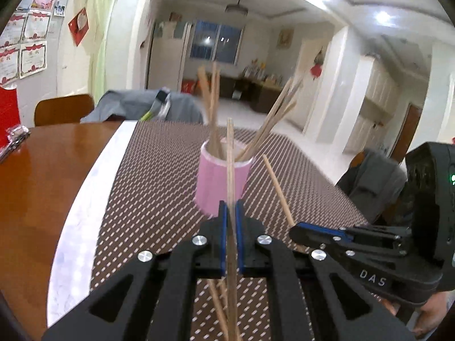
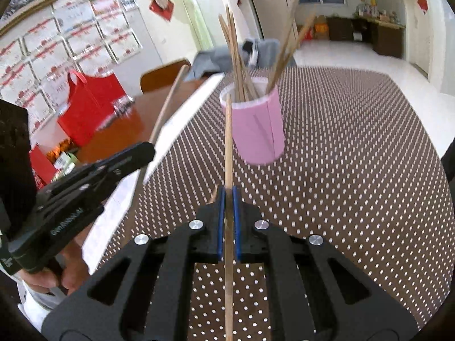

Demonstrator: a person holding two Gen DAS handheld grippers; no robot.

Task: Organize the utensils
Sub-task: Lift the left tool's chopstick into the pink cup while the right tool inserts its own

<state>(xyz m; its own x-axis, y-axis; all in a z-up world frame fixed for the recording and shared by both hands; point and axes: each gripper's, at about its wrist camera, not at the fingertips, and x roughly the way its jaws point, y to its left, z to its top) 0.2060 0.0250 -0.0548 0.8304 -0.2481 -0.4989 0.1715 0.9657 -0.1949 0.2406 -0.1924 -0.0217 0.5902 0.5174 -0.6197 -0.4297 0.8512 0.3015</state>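
A pink cup [image 1: 220, 183] [image 2: 257, 126] stands on the dotted brown mat and holds several wooden chopsticks. My left gripper [image 1: 231, 210] is shut on one chopstick [image 1: 230, 153] that points up toward the cup, just short of it. It also shows in the right wrist view [image 2: 148, 150], at the left with its chopstick [image 2: 167, 102]. My right gripper [image 2: 229, 196] is shut on another chopstick [image 2: 228, 142], its tip near the cup's rim. It also shows in the left wrist view [image 1: 295, 231] with its chopstick [image 1: 277, 189]. More loose chopsticks [image 1: 217, 304] lie under my left gripper.
The brown mat [image 2: 355, 156] covers a wooden table [image 1: 34, 187]. A red bag [image 2: 88, 105] and small packets sit at the table's left. Chairs draped with grey cloth [image 1: 142, 106] stand behind the table and at its right side [image 1: 372, 179].
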